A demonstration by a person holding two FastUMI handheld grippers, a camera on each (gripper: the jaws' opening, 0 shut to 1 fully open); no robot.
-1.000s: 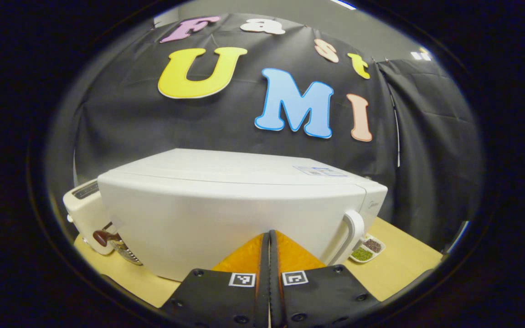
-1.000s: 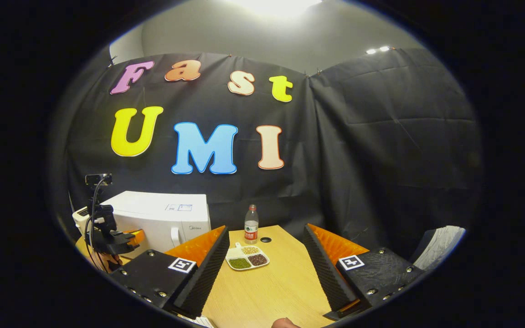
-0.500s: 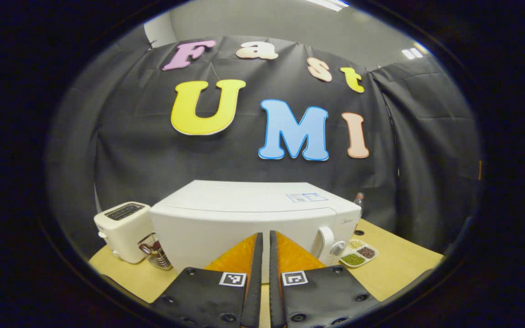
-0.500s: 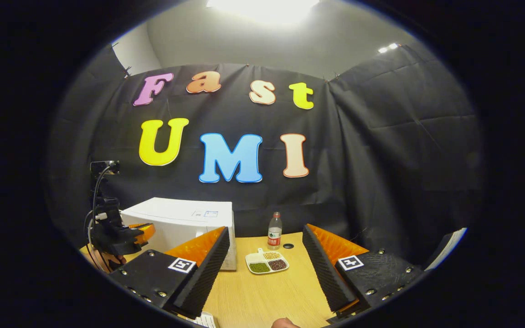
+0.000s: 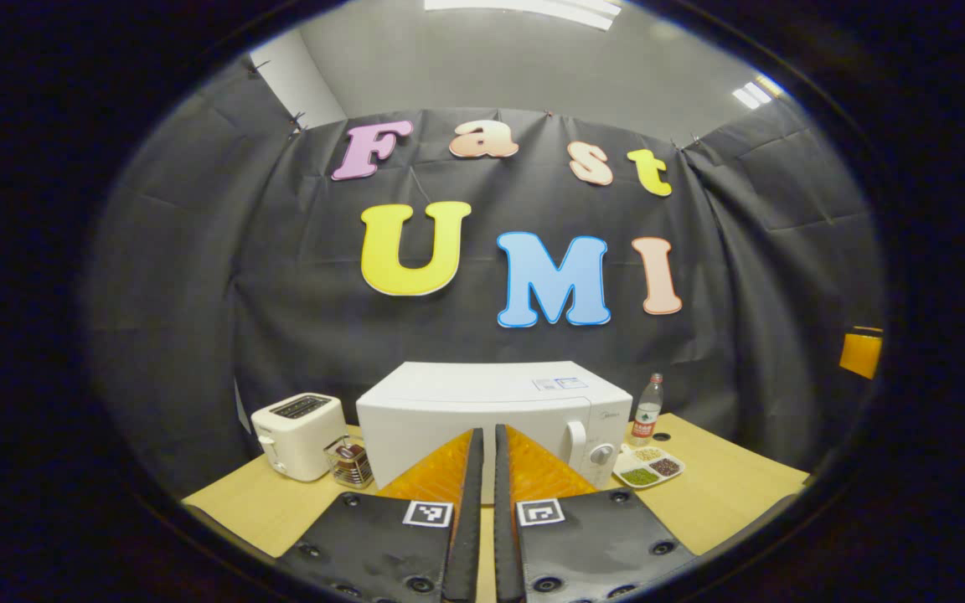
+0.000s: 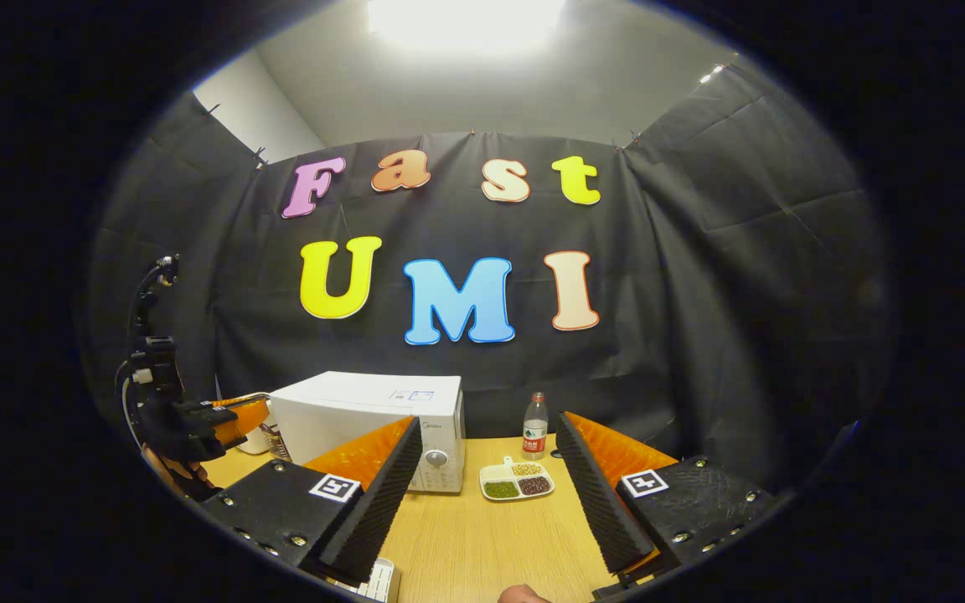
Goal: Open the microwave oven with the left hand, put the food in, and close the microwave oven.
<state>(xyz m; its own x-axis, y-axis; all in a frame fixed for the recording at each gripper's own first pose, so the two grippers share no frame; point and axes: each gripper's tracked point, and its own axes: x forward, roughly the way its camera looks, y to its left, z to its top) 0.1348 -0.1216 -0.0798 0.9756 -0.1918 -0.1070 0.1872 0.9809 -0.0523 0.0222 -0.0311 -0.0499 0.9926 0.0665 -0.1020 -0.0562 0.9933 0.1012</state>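
Nearest to you, at the bottom of the left gripper view, your left gripper (image 5: 481, 456) has its fingers drawn almost together with only a thin slit between them and nothing held. Your right gripper (image 6: 487, 448) is spread wide, empty, above the wooden table (image 6: 482, 536); in the right gripper view your left gripper shows at the far left, clear of the oven. Farther out on the table, the small divided dish of food (image 6: 517, 482) lies just right of the microwave oven (image 5: 491, 410), apart from both grippers. That oven stands with its door closed, handle (image 5: 576, 440) and knob (image 5: 601, 455) at its right edge. Left of it sit a glass holder (image 5: 350, 461) and a white toaster (image 5: 298, 423). Behind the dish stands a water bottle (image 5: 648, 409), near the black cloth wall (image 5: 198, 293).
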